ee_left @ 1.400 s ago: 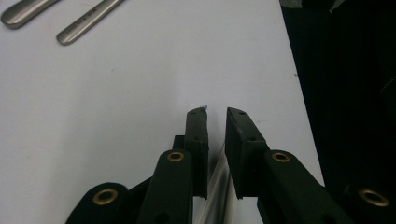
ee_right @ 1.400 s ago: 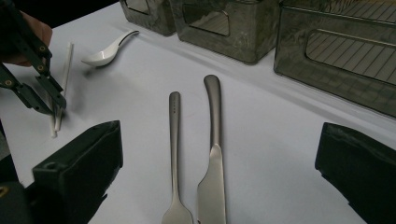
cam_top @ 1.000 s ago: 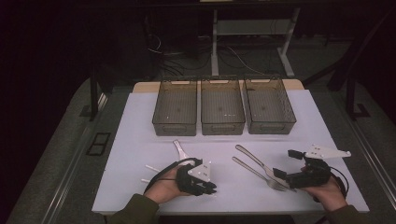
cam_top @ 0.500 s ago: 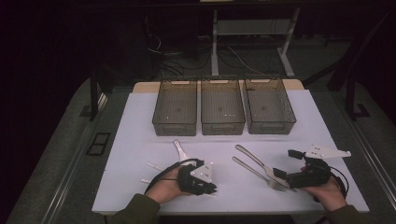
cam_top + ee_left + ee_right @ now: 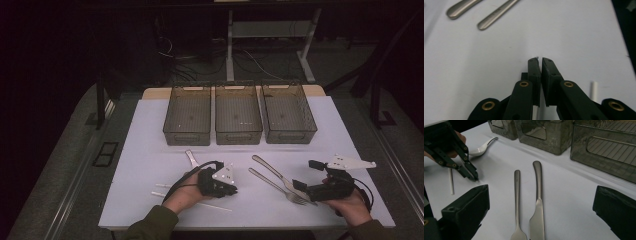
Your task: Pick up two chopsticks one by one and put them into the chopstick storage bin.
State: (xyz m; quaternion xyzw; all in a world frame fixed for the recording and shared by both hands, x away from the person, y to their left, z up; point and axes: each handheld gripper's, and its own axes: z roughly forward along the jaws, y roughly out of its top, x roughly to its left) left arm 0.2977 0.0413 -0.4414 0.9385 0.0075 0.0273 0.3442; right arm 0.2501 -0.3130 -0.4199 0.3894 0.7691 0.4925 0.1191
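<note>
A metal knife point(image 5: 274, 173) and fork point(image 5: 270, 182) lie side by side on the white table point(image 5: 150, 150). My right gripper point(image 5: 299, 187) rests at the fork's head, and its jaws stand wide open on either side of both pieces point(image 5: 542, 195). The knife point(image 5: 538, 195) and fork point(image 5: 517, 195) point away towards the bins. My left gripper point(image 5: 234, 190) lies on the table left of them. Its jaws are shut with nothing between them point(image 5: 539, 60). The fork handle point(image 5: 496, 16) and knife handle point(image 5: 461, 7) lie ahead of it. A spoon point(image 5: 191, 158) lies behind the left hand.
Three dark mesh bins point(image 5: 187, 136) point(image 5: 238, 136) point(image 5: 290, 135) stand in a row at the back of the table. Thin white sticks point(image 5: 212, 205) point(image 5: 594, 91) point(image 5: 451, 182) lie near the left hand. The table's front edge runs just under both hands.
</note>
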